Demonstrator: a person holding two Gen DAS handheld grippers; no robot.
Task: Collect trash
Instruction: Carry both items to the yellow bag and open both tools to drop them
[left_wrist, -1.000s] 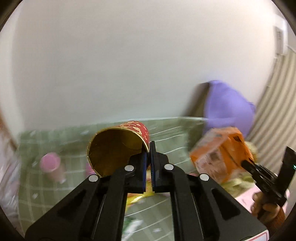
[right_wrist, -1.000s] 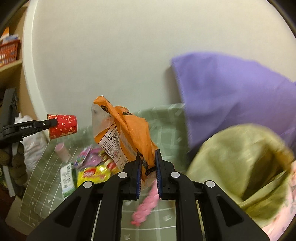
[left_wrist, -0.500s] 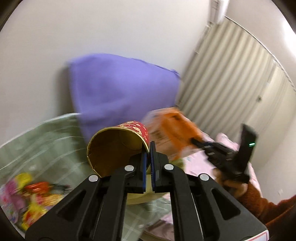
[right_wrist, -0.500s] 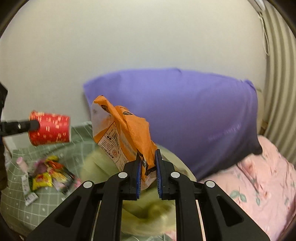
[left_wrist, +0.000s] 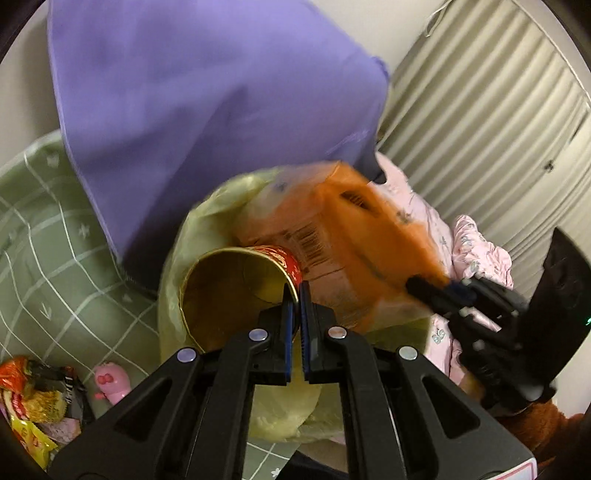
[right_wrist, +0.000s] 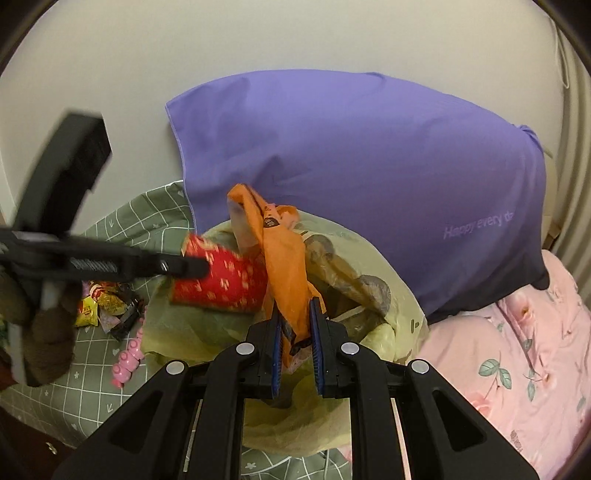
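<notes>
1. Nearest, the right gripper (right_wrist: 295, 334) has its fingers parted a little, the orange snack bag (right_wrist: 286, 273) hanging loosely between them; half a second ago they pinched it tight.
2. The left gripper (left_wrist: 294, 295) has its fingers narrow, clamping the rim of the red paper cup (left_wrist: 236, 291); the cup lies sideways, its mouth facing the camera.
3. Beneath and beyond both, the yellow trash bag (right_wrist: 369, 269) gapes open on the bed; both items, earlier carried over the green sheet, are now over its mouth.
</notes>
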